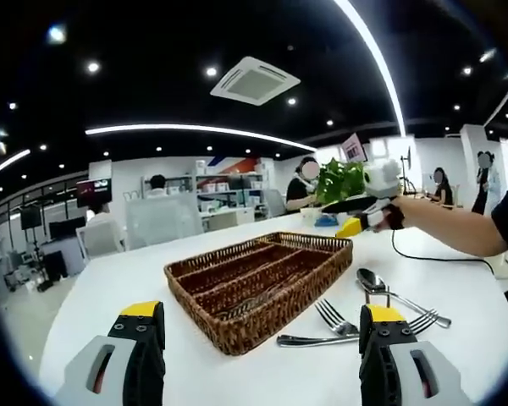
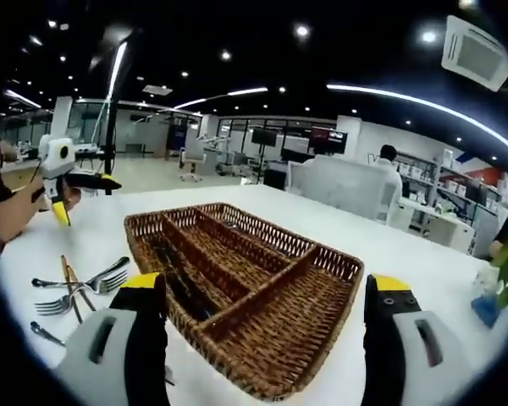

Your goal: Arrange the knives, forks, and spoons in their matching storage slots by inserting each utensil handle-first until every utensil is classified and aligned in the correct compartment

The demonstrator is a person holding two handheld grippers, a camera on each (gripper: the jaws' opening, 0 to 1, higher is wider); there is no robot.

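A brown wicker tray (image 1: 205, 320) with three long compartments lies on the white table. My left gripper (image 1: 261, 328) hovers open just in front of its near corner, with nothing between the jaws. Beside the tray lie forks (image 1: 343, 325) and a spoon (image 1: 374, 280). My right gripper (image 1: 344, 216) is held above the far side of the table by a hand. From that side, the right gripper (image 2: 267, 294) stands open over the tray (image 2: 339, 255). Dark long items (image 2: 183, 293) lie in one compartment. Forks (image 2: 78, 288) lie at the left, near the left gripper (image 2: 86, 196).
A potted plant (image 1: 339, 178) and a small blue item (image 1: 326, 221) stand at the table's far edge. A black cable (image 1: 440, 257) runs across the table on the right. Thin wooden sticks (image 2: 74, 292) lie among the forks. People sit at desks behind.
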